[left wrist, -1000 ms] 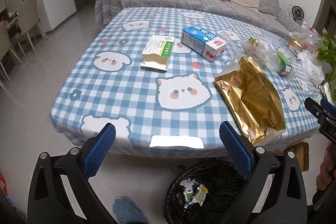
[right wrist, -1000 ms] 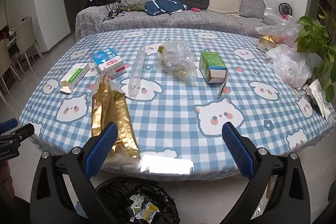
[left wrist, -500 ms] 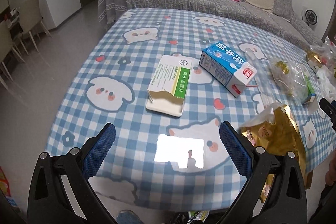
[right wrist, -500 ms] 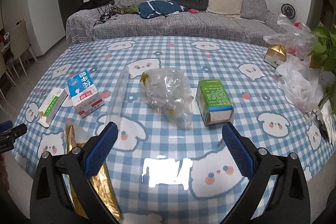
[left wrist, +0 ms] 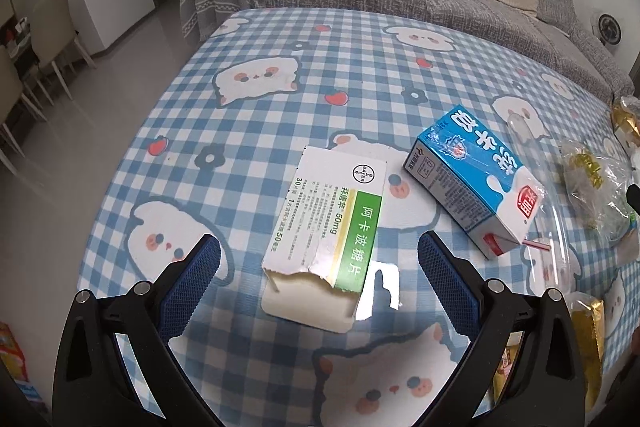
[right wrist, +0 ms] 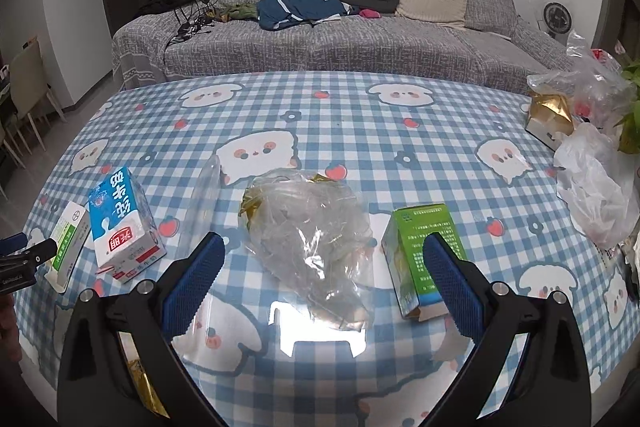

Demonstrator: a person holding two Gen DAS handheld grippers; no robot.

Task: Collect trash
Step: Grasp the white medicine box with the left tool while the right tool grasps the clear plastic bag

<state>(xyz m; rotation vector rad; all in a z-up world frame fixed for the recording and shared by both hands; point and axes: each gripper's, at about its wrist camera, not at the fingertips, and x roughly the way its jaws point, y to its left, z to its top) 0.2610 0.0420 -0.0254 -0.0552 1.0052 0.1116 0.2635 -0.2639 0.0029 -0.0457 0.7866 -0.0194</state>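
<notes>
Claws [left wrist: 319,259] [right wrist: 323,263] spread; gold bag [left wrist: 588,339] cropped.

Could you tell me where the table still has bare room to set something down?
Free: the far half of the tablecloth toward the sofa, and left of the medicine box. Crowded: milk carton, clear bag, green box, and plastic bags at right.

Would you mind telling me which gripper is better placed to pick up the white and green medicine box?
Left. The left gripper is open, with the medicine box between its fingers; the right gripper faces the clear plastic bag.
</notes>
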